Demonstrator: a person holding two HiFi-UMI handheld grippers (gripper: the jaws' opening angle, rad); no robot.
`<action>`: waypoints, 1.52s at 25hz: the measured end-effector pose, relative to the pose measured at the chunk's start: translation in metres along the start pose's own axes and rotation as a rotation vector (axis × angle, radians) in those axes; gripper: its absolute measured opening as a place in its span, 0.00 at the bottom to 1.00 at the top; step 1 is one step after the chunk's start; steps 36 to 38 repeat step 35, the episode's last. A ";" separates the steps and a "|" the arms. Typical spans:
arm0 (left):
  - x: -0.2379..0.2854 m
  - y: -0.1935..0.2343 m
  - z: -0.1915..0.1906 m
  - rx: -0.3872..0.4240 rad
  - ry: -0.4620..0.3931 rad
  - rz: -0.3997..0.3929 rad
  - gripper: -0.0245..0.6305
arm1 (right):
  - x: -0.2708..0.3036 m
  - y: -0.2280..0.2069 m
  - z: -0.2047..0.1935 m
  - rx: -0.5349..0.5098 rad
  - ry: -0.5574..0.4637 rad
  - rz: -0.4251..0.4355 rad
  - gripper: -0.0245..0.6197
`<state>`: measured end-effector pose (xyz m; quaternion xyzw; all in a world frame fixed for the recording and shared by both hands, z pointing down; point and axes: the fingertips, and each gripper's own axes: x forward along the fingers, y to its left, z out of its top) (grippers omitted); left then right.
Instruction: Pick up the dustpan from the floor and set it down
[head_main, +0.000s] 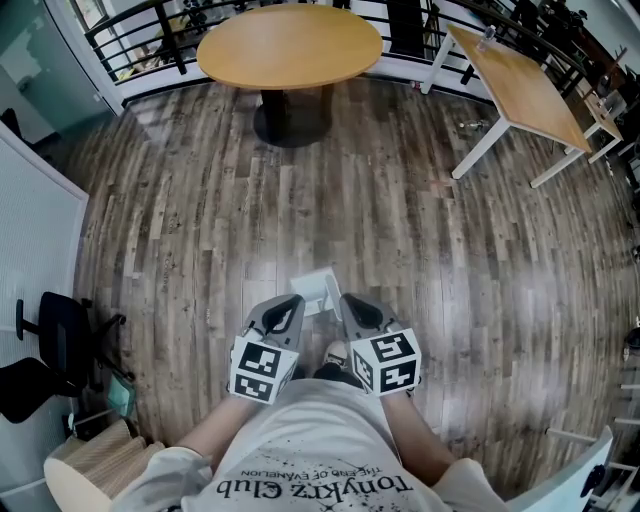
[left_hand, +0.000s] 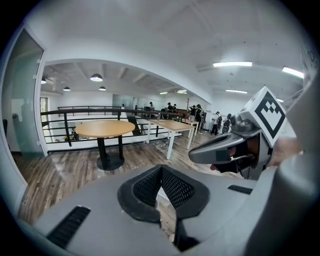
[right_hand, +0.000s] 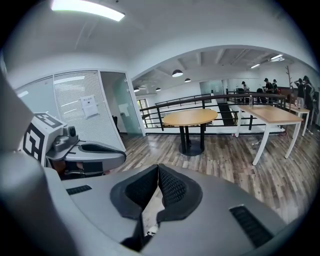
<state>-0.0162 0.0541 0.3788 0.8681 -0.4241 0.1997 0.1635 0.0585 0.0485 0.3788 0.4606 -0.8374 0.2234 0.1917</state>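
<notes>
**Both grippers closed and empty above the dustpan on the floor**

The person stands on a wooden plank floor and holds the two grippers side by side, close to the body and tilted downward. The left gripper has its jaws closed: in the left gripper view the black ribbed pads meet at their tips and nothing sits between them. The right gripper is the same, its jaws brought together tip to tip in the right gripper view, with no thing clamped. Each gripper shows at the edge of the other's view, just beside it.

The dustpan, pale grey and white, lies on the floor just ahead of the person. In the head view it appears between the tips of the two grippers. Neither pair of jaws holds it. A pale patch shows through the gap under the closed pads in both gripper views, but what it is cannot be told there.

Farther off, a round table with a dark pedestal stands near a black railing. To the far right is a rectangular table on white legs. A black office chair stands at the near left. Several people stand at the far end of the room.
</notes>
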 end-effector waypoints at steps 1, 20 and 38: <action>0.000 0.001 -0.001 -0.002 0.001 0.002 0.07 | 0.001 0.001 0.000 -0.001 0.000 0.002 0.08; -0.007 0.002 -0.004 0.008 -0.004 0.011 0.07 | 0.001 0.009 0.001 -0.001 -0.010 0.022 0.08; -0.018 0.009 -0.006 -0.003 0.007 0.023 0.07 | 0.006 0.022 0.005 -0.014 -0.011 0.057 0.08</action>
